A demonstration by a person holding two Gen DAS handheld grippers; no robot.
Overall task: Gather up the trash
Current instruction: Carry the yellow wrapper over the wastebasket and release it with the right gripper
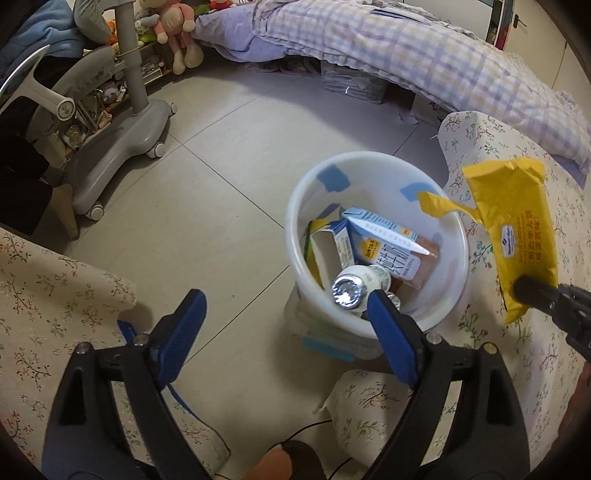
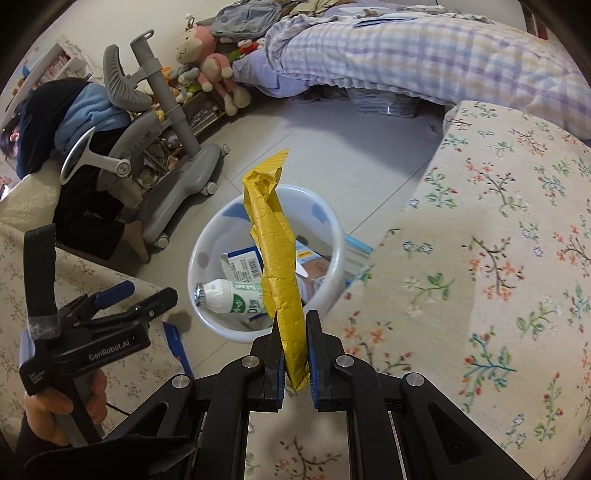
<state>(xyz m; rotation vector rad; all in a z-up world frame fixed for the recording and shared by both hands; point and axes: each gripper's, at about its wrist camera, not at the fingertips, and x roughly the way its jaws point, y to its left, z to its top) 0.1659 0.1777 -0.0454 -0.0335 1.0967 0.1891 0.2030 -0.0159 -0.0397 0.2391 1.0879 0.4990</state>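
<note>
A white bin (image 1: 295, 206) stands on the tiled floor between floral-covered seats. Inside lie a blue-and-white milk carton (image 1: 384, 240), an opened box (image 1: 328, 247) and a white bottle (image 1: 351, 291) with a foil cap. My left gripper (image 1: 284, 306) is open just left of and above the bin's near rim, with nothing between its blue fingers (image 1: 192, 310). My right gripper (image 2: 293, 321) is shut on the lower end of a crumpled yellow wrapper (image 2: 280, 266), which hangs upright over the bin (image 2: 199, 251). The left wrist view shows the wrapper (image 1: 517, 221) at the right, beside the bin.
Floral cloth covers the seats at left (image 1: 55, 295) and right (image 2: 498, 258). A grey wheeled chair (image 1: 122, 147) stands at the left. Behind are a bed with a plaid quilt (image 1: 406, 48) and plush toys (image 1: 177, 26). A hand (image 2: 55, 413) holds the left gripper (image 2: 147, 291).
</note>
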